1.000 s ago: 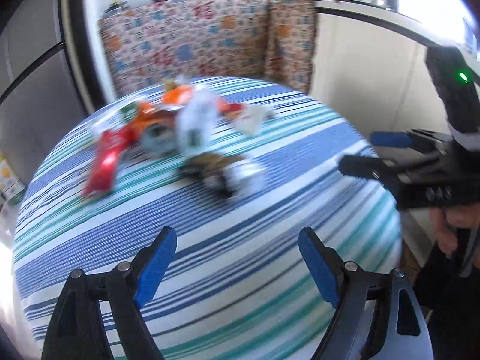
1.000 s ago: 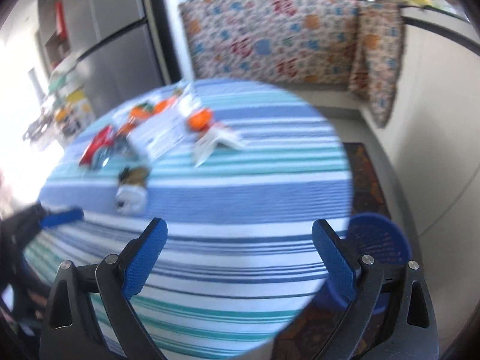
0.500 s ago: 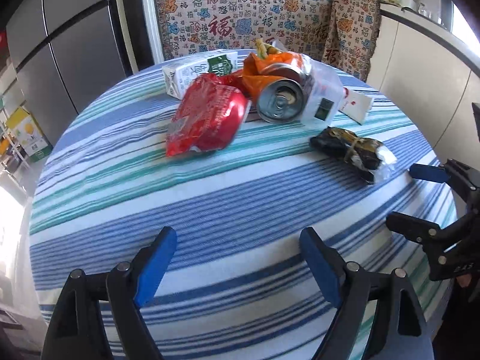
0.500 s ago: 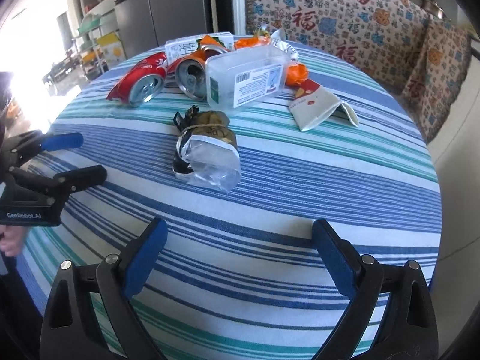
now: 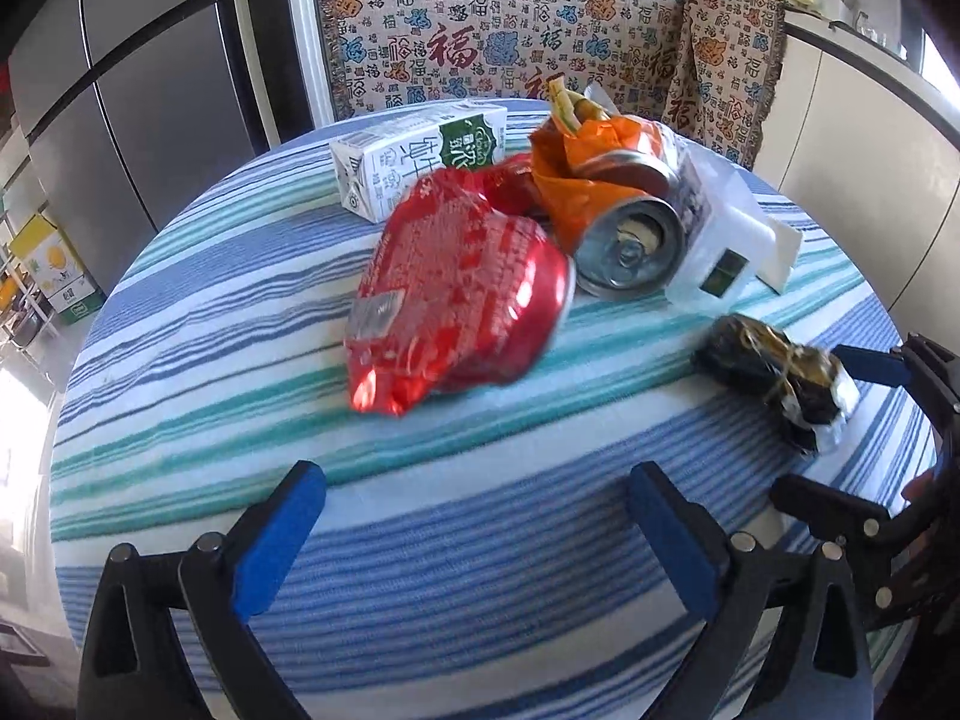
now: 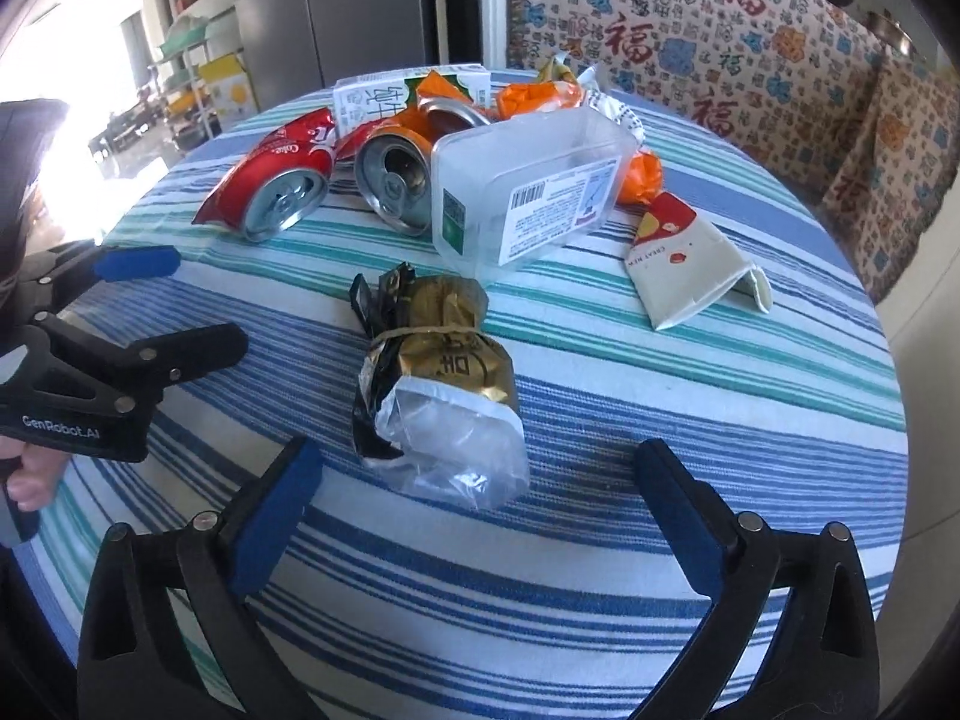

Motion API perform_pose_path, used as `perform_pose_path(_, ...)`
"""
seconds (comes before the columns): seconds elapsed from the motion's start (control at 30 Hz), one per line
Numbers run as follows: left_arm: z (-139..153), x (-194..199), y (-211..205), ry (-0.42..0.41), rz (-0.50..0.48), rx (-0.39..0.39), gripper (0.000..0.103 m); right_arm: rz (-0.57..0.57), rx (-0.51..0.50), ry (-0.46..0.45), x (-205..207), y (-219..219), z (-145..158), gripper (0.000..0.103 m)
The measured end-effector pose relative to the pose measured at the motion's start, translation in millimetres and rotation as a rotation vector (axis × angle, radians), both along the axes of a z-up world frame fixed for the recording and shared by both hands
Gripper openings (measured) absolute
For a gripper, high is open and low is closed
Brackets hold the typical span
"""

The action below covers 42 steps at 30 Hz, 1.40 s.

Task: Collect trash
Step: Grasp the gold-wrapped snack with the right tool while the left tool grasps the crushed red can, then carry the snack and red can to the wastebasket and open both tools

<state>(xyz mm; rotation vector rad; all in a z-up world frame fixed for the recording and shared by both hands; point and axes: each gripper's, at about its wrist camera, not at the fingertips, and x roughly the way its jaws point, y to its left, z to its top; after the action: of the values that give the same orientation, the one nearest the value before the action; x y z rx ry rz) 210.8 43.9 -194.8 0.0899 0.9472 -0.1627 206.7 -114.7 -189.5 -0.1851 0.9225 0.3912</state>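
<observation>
Trash lies on a round striped table (image 5: pixel 456 516). A crushed red can (image 5: pixel 456 294) lies just ahead of my open, empty left gripper (image 5: pixel 474 510). Behind it are an orange can (image 5: pixel 624 234), a milk carton (image 5: pixel 414 162) and a clear plastic box (image 5: pixel 714 234). A gold and black wrapper with clear plastic (image 6: pixel 444 384) lies just ahead of my open, empty right gripper (image 6: pixel 480 504); it also shows in the left wrist view (image 5: pixel 780 378). The right wrist view shows the red can (image 6: pixel 276 180), orange can (image 6: pixel 396 174), plastic box (image 6: pixel 528 192) and a folded paper carton (image 6: pixel 690 264).
A sofa with patterned cloth (image 5: pixel 516 30) stands behind the table. A grey fridge (image 5: pixel 120 96) is at the left. The left gripper shows at the left of the right wrist view (image 6: pixel 168 306), the right gripper at the right of the left wrist view (image 5: pixel 834 426).
Both grippers have moved in closer over the table toward the trash. The red can and the wrapper now look larger and nearer. Both stay open.
</observation>
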Motion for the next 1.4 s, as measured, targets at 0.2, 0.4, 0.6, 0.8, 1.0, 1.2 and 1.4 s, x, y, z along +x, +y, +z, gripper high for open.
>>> perform_pose_path(0.2,1,14,2,0.0,-0.017,-0.004,0.103,0.006,0.003,-0.001,-1,1,0,0.103)
perform_pose_path(0.4,10,18,-8,-0.062,-0.087,0.039,0.102,0.006,0.005,0.001,0,1,0,0.103)
perform_pose_path(0.6,20,28,-13,-0.097,-0.13,0.099,0.09,0.018,0.066,0.012,-1,-8,3,0.102)
perform_pose_path(0.8,19,38,-16,-0.086,-0.172,0.129,0.064,0.074,0.106,0.112,15,-10,18,0.093)
perform_pose_path(1.0,31,32,-13,-0.113,-0.177,0.143,0.041,0.138,0.011,0.191,40,23,30,0.088)
perform_pose_path(1.2,47,19,15,-0.117,-0.136,0.034,0.034,0.132,-0.048,0.223,44,31,30,0.044)
perform_pose_path(1.4,65,-7,27,-0.124,-0.121,-0.081,0.033,0.09,0.034,0.204,34,9,50,0.043)
